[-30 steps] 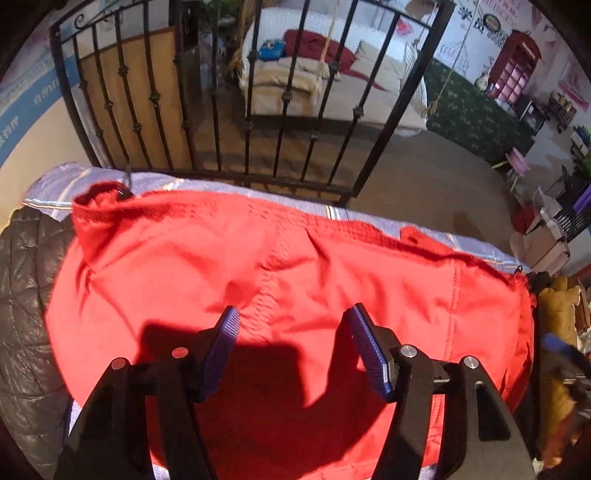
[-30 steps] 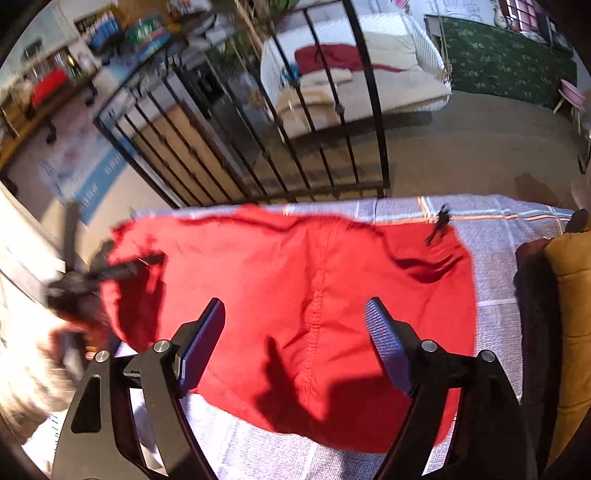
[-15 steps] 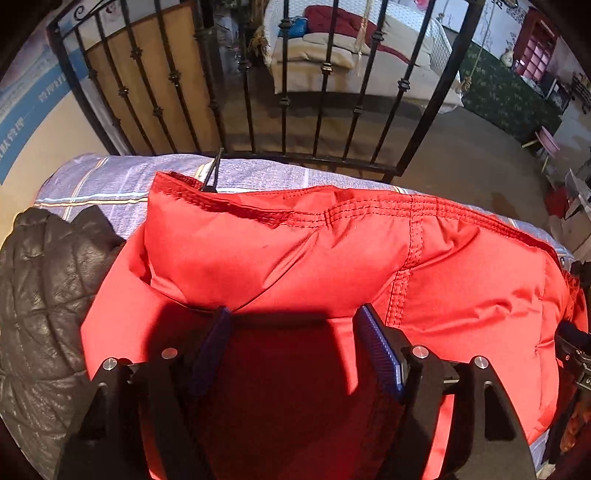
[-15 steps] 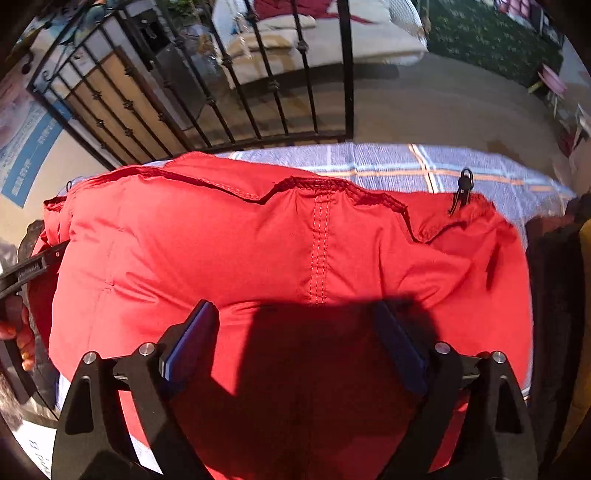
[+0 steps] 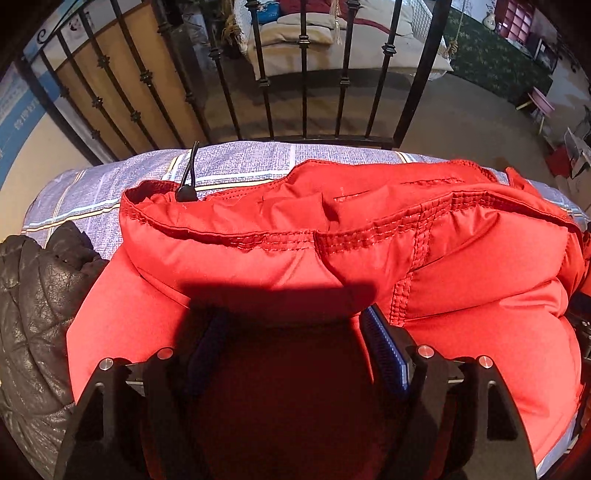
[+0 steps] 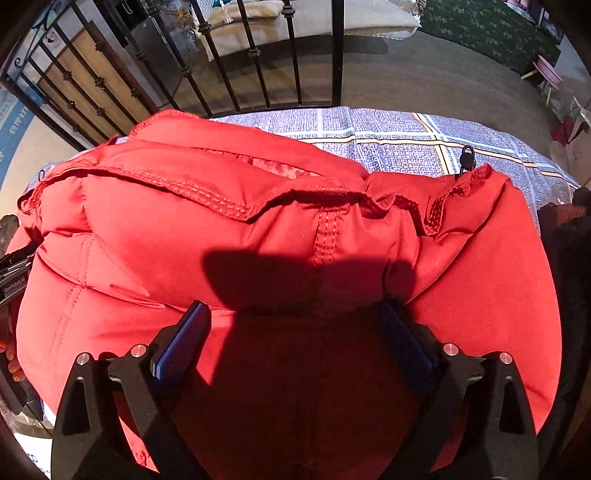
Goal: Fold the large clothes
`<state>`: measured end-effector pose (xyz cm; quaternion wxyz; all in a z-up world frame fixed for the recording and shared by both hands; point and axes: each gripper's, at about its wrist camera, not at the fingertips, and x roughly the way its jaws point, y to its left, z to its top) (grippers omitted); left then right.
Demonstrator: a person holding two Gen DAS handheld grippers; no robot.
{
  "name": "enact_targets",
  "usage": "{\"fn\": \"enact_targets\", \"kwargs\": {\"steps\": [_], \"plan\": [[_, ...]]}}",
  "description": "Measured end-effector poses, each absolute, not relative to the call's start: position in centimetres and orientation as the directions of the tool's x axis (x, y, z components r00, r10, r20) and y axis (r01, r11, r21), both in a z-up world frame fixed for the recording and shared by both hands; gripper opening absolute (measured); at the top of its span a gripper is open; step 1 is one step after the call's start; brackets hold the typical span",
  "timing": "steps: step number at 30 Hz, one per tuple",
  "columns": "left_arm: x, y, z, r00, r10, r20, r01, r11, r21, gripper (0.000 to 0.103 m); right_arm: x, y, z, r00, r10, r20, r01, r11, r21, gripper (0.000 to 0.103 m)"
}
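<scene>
A red padded jacket (image 5: 258, 266) lies on the plaid bed cover (image 5: 103, 184), its far half folded back toward me into a thick stitched roll. It also fills the right wrist view (image 6: 258, 236). My left gripper (image 5: 295, 328) is open, its blue pads (image 5: 384, 347) low over the near part of the jacket, right under the folded edge. My right gripper (image 6: 295, 325) is open too, pads (image 6: 181, 343) spread over the same red fabric. Neither holds cloth. A black cord toggle (image 5: 186, 188) sticks out at the left hem; another toggle (image 6: 467, 157) shows at the right.
A black quilted leather jacket (image 5: 33, 306) lies at the left of the bed. A black iron footboard (image 5: 303, 74) rises just past the bed's far edge. Dark clothing (image 6: 569, 258) sits at the right. Beyond are floor, a white sofa (image 5: 351, 33) and shelves.
The jacket's far half has been folded over toward me, uncovering plaid cover at the far edge. Both grippers have moved forward and lower onto the jacket and stay open.
</scene>
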<state>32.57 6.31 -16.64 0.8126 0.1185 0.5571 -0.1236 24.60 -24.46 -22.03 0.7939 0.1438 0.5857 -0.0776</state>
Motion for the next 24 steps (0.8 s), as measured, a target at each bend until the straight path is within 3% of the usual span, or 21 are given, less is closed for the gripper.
{"fn": "enact_targets", "kwargs": {"steps": [24], "plan": [[33.0,6.0,-19.3,0.418,-0.122,-0.9,0.38,0.924,0.051,0.074,25.4,-22.7,-24.6,0.33,-0.106,-0.938,0.337,0.941,0.012,0.095]]}}
